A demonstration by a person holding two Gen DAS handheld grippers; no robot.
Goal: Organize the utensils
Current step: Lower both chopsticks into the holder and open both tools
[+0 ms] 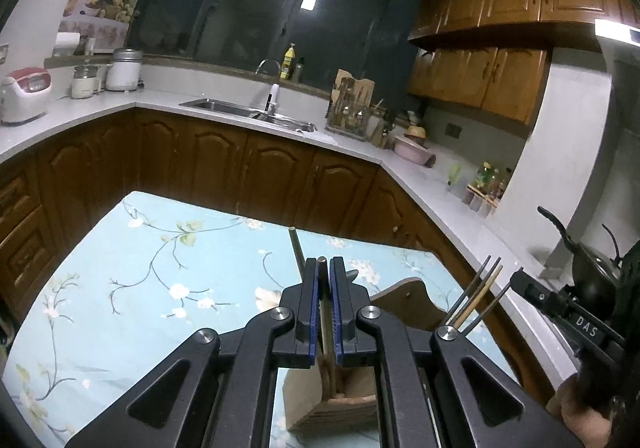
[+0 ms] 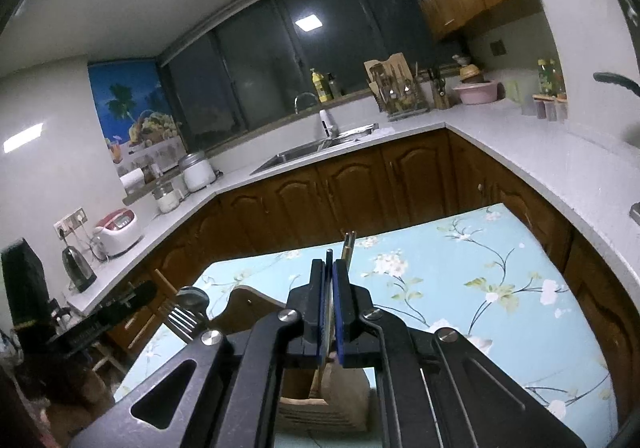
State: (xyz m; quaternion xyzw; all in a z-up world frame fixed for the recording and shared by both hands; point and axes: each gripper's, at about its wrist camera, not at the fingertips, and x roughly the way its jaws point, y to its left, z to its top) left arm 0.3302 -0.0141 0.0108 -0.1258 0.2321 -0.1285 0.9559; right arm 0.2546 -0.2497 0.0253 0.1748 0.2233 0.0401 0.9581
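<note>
Here the left claw [image 1: 324,268] is clamping a few thin utensil handles [image 1: 321,263] between its blue pads, and the right claw [image 2: 329,270] is squeezing a small bundle of chopsticks [image 2: 349,245]. Both are hovering over a wooden holder [image 1: 404,302] sitting on the floral blue tablecloth [image 1: 140,268]. Beyond lie brown cabinets [image 1: 224,164], a pale counter [image 1: 100,108] and a steel sink [image 1: 240,110].

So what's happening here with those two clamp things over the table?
A person is sorting cutlery. The left hand-held gripper is shut on a few utensil handles, and the right hand-held gripper is shut on chopsticks. Both hover above a wooden utensil holder on the flowered tablecloth; nothing is dropped in yet.
</note>
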